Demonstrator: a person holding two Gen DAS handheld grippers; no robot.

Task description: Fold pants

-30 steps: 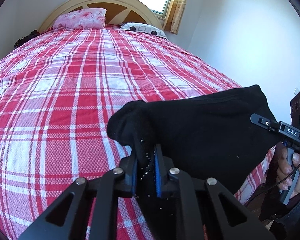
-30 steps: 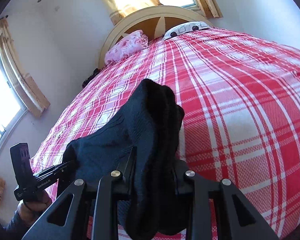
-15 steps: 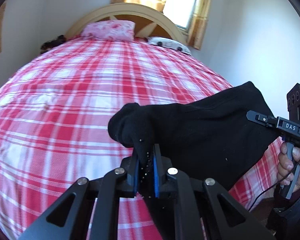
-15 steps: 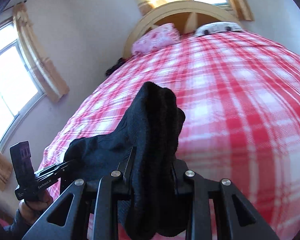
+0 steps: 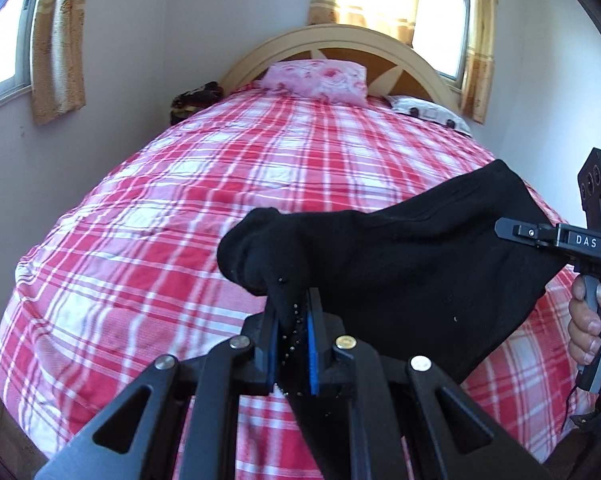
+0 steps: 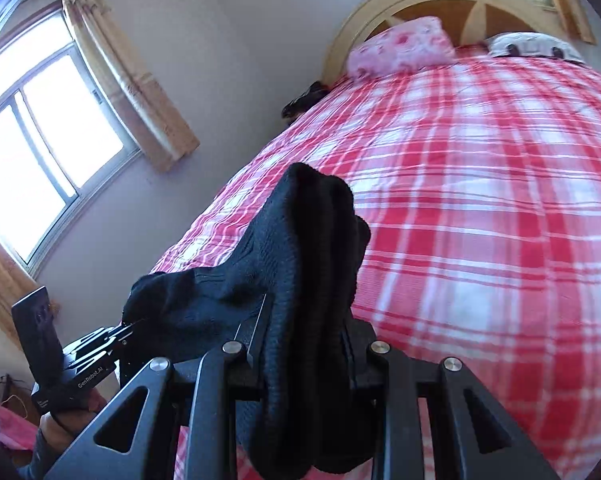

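Black pants (image 5: 412, 264) hang stretched in the air between my two grippers, above the near end of the bed. My left gripper (image 5: 293, 324) is shut on one bunched corner of the pants. My right gripper (image 6: 305, 332) is shut on a thick bunch of the pants (image 6: 312, 248), which drapes over and below its fingers. The right gripper also shows at the right edge of the left wrist view (image 5: 540, 236); the left gripper shows at the lower left of the right wrist view (image 6: 112, 340).
A bed with a red and white plaid cover (image 5: 236, 184) fills the view ahead. A pink pillow (image 5: 320, 80) and a white pillow (image 5: 428, 114) lie by the curved headboard (image 5: 340, 40). Dark clothing (image 5: 194, 98) sits at the far left. Curtained windows (image 6: 40, 140) line the walls.
Both grippers have risen and tilted up with the pants, so more wall, window and headboard show. Both grips on the pants are unchanged.
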